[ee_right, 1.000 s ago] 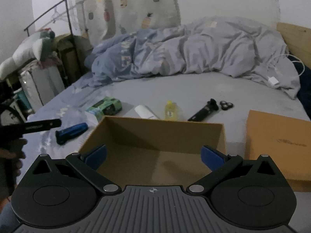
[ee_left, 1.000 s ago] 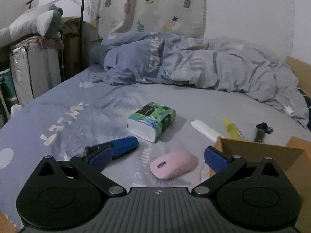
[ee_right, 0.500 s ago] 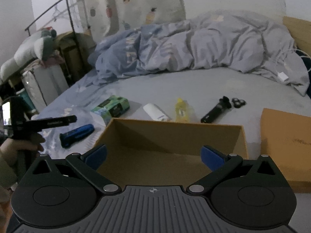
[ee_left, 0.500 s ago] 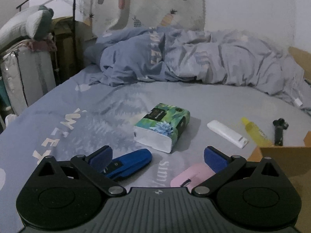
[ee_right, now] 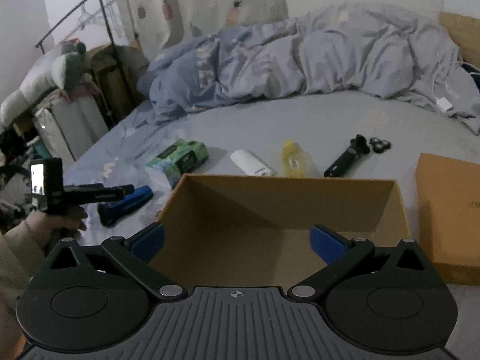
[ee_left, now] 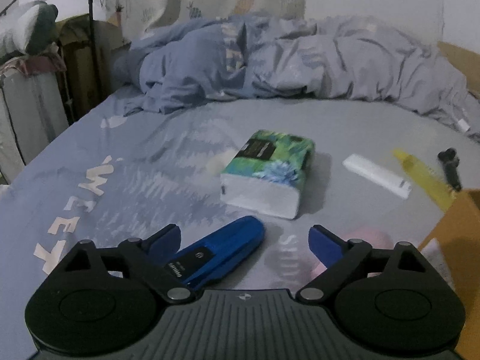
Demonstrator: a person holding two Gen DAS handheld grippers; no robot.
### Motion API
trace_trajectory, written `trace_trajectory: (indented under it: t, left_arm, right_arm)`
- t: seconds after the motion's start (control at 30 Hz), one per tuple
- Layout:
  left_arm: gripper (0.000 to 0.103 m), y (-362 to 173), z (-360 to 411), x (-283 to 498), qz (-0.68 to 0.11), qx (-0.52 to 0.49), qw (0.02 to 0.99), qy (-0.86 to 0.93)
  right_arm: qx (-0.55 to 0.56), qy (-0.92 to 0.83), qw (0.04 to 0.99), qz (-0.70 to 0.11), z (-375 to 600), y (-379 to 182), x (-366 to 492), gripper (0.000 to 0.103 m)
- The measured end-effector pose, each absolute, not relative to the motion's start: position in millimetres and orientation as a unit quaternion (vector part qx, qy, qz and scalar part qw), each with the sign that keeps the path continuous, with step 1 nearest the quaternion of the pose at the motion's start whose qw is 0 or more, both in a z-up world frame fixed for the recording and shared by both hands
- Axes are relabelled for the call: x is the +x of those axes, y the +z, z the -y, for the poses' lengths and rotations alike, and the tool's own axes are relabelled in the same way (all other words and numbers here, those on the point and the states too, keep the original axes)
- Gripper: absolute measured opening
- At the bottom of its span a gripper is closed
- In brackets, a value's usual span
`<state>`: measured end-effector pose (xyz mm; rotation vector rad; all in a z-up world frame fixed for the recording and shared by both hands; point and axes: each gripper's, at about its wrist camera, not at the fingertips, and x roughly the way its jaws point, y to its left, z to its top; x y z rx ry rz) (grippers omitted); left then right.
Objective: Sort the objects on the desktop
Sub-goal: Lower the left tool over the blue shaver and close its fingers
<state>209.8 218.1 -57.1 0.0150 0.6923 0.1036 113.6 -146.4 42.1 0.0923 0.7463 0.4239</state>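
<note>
My left gripper is open and empty, low over the bed. A blue shaver lies just ahead, beside its left finger. A pink mouse shows partly behind the right finger. A green tissue pack, a white remote, a yellow bottle and a black shaver lie farther off. My right gripper is open and empty above the open cardboard box. The right wrist view also shows the blue shaver and the left gripper.
A box lid lies right of the box. A crumpled grey-blue duvet covers the far side of the bed. A clothes rack and stacked bags stand at the left. A white charger lies at the right.
My left gripper has moved left and forward: the blue shaver now lies between its fingers' line, and the pink mouse has slid behind the right finger. The right gripper stays over the box.
</note>
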Motion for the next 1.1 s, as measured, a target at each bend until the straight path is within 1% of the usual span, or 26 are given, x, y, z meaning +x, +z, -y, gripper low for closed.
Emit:
trace_trajectory:
  t: [0.07,0.2,0.27,0.53,0.67,0.73,0.87,1.1]
  left_arm:
    - [0.092,-63.0,-220.4,213.4,-0.343,0.014,0.938,0.048]
    - [0.091,-74.9,-225.0,220.6,-0.35,0.027,0.935,0.043]
    - [0.087,-82.2,-231.3,224.8,-0.358,0.028,0.932,0.043]
    - [0.087,-95.3,-249.4,229.2,-0.365,0.026,0.93,0.044]
    - [0.084,-101.8,-246.8,230.8,-0.368,0.058,0.927,0.046]
    - [0.084,-105.9,-245.0,233.1,-0.372,0.079,0.924,0.046]
    - [0.081,-109.2,-248.1,239.0,-0.383,0.087,0.919,0.041]
    - [0.082,-117.7,-262.2,248.2,-0.399,0.044,0.915,0.031]
  right_arm:
    - [0.045,0.207,0.906,-0.365,143.4,39.9,114.2,0.103]
    - [0.043,0.212,0.904,-0.369,136.7,36.6,114.8,0.103]
    - [0.042,0.212,0.903,-0.371,134.4,34.4,114.6,0.103]
    - [0.036,0.212,0.899,-0.38,125.3,25.9,114.0,0.103]
    - [0.035,0.213,0.897,-0.385,120.9,21.5,113.8,0.103]
    - [0.04,0.216,0.893,-0.394,124.9,23.0,121.7,0.103]
    - [0.04,0.224,0.889,-0.396,122.5,20.8,119.7,0.103]
    - [0.04,0.223,0.889,-0.399,122.2,20.0,118.7,0.103]
